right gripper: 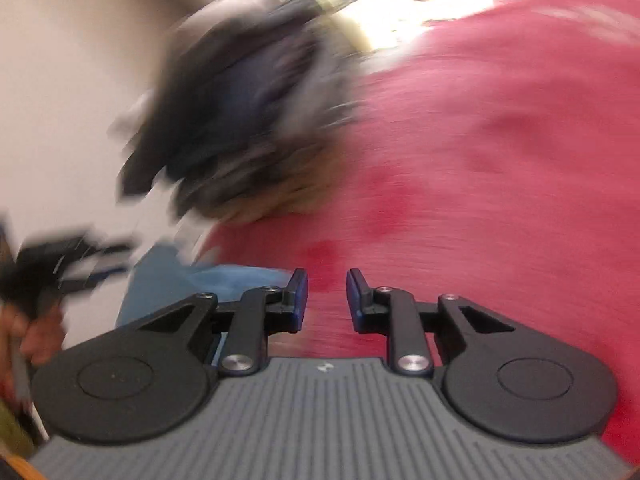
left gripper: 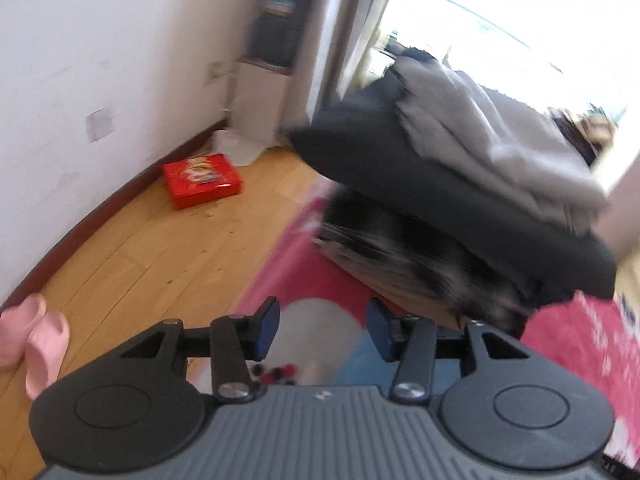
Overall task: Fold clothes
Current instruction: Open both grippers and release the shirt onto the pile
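Hanging above a pink bedspread (left gripper: 288, 280), the left gripper (left gripper: 323, 328) has its jaws parted to a middling gap, and nothing sits between the blue pads (left gripper: 267, 330); only the spread's white and pale blue print shows through the opening. Ahead and to the right lies the pile of clothes (left gripper: 452, 168): a dark garment (left gripper: 384, 172) at the bottom with a light grey garment (left gripper: 500, 152) draped over its upper right part, and a blurred black-and-grey fringe (left gripper: 420, 256) spilling out below. The pile is clear of the gripper, touching neither finger.

To the left, a wooden floor (left gripper: 140, 256) runs to a white wall (left gripper: 100, 60). A red box (left gripper: 202, 180) lies on the floor near the skirting, and a pair of pink slippers (left gripper: 38, 340) sits at the left edge. A white cabinet (left gripper: 260, 100) stands in the corner beside a bright window (left gripper: 500, 20).

The right wrist view is heavily smeared. The right gripper (right gripper: 327, 300) shows a narrow gap between its jaws, again with nothing in it, over the same pink spread (right gripper: 500, 160). The clothes (right gripper: 240, 112) appear as a dark blur up and to the left, apart from the fingers. At the far left edge a hand (right gripper: 36, 336) grips a black device (right gripper: 60, 268); what the device is cannot be told through the blur.
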Demonstrator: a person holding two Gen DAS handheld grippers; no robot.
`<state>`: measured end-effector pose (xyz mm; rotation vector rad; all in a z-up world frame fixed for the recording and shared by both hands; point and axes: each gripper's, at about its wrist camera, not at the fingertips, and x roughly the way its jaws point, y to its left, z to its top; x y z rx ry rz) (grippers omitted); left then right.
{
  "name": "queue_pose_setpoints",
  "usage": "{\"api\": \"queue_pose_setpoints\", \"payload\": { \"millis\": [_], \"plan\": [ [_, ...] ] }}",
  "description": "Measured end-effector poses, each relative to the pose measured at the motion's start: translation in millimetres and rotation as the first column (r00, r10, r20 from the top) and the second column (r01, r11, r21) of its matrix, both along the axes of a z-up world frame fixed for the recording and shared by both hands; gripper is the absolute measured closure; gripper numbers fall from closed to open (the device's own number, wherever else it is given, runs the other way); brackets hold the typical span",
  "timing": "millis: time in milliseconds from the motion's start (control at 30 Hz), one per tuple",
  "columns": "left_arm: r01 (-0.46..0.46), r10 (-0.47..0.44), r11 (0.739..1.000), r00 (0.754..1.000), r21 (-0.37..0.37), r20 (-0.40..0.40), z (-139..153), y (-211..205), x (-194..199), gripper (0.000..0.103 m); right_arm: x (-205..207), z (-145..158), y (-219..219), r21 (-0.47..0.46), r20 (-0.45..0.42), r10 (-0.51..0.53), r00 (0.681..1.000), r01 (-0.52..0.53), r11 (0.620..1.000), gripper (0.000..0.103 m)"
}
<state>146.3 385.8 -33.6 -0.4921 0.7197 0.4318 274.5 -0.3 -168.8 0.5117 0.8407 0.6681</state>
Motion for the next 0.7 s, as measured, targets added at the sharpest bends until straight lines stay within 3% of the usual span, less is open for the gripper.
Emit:
{"api": "queue_pose_setpoints", "payload": {
  "millis": [133, 267, 367, 433, 467, 533, 700],
  "plan": [
    [-0.02, 0.017, 0.999, 0.998, 0.041, 0.067, 50, -11, -43, 0.052, -21, 15, -63, 0.037, -0.002, -0.068, 0.998, 0.068, 0.997, 0.081],
    [0.03, -0.043, 0.995, 0.988, 0.09, 0.147, 107, -51, -89, 0.041, -62, 65, -81, -0.017, 0.101, 0.036, 0.994, -0.035, 0.999, 0.079],
    [0.094, -0.12, 0.986, 0.973, 0.138, 0.198, 136, -99, -133, 0.021, -104, 104, -82, -0.091, 0.184, 0.15, 0.971, -0.135, 0.987, 0.062],
    [0.126, -0.155, 0.982, 0.962, 0.142, 0.224, 142, -131, -160, 0.003, -135, 124, -80, -0.151, 0.226, 0.232, 0.946, -0.201, 0.968, 0.037],
    [0.141, -0.171, 0.98, 0.956, 0.14, 0.237, 144, -147, -174, 0.001, -154, 132, -81, -0.174, 0.242, 0.26, 0.935, -0.222, 0.959, 0.033],
    [0.183, -0.21, 0.974, 0.952, 0.135, 0.224, 143, -173, -197, 0.0, -194, 144, -82, -0.226, 0.268, 0.304, 0.914, -0.248, 0.942, 0.014],
    [0.2, -0.208, 0.977, 0.967, 0.069, 0.145, 121, -220, -255, 0.0, -272, 148, -91, -0.304, 0.231, 0.33, 0.915, -0.254, 0.918, 0.014]
  ]
}}
